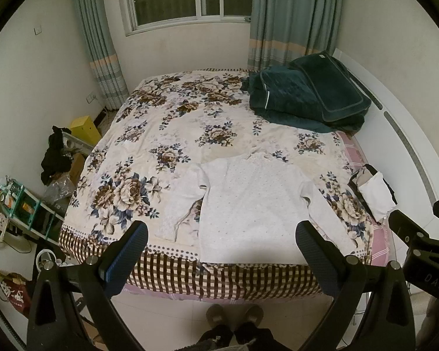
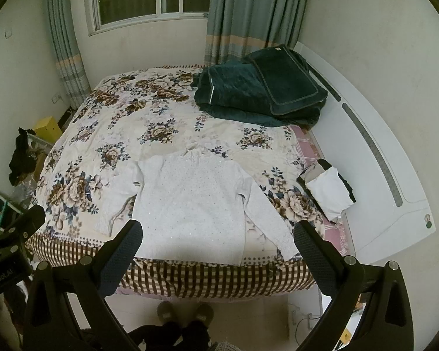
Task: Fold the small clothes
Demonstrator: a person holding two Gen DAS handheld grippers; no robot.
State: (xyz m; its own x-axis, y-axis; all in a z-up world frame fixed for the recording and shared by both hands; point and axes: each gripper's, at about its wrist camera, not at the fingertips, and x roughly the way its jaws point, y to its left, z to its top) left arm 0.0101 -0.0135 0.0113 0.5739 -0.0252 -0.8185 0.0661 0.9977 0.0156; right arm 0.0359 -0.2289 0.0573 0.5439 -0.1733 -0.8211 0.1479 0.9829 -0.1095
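A small white long-sleeved top (image 1: pixel 248 204) (image 2: pixel 190 201) lies spread flat near the front edge of the floral bedspread (image 1: pixel 166 134) (image 2: pixel 117 134), collar pointing away, both sleeves angled down and out. My left gripper (image 1: pixel 222 234) hangs open above the bed's front edge, its fingers framing the top's hem with nothing between them. My right gripper (image 2: pixel 218 234) is open too, held high over the same hem and empty. Neither touches the cloth. The right gripper's body shows at the left wrist view's right edge.
A folded dark green blanket (image 1: pixel 307 99) (image 2: pixel 260 90) sits at the bed's far right corner. A small pile of folded clothes (image 1: pixel 371 190) (image 2: pixel 327 190) lies at the right edge. Cluttered shelves and a yellow box (image 1: pixel 85 128) stand left. A person's slippered feet (image 1: pixel 234 316) stand on the tiled floor.
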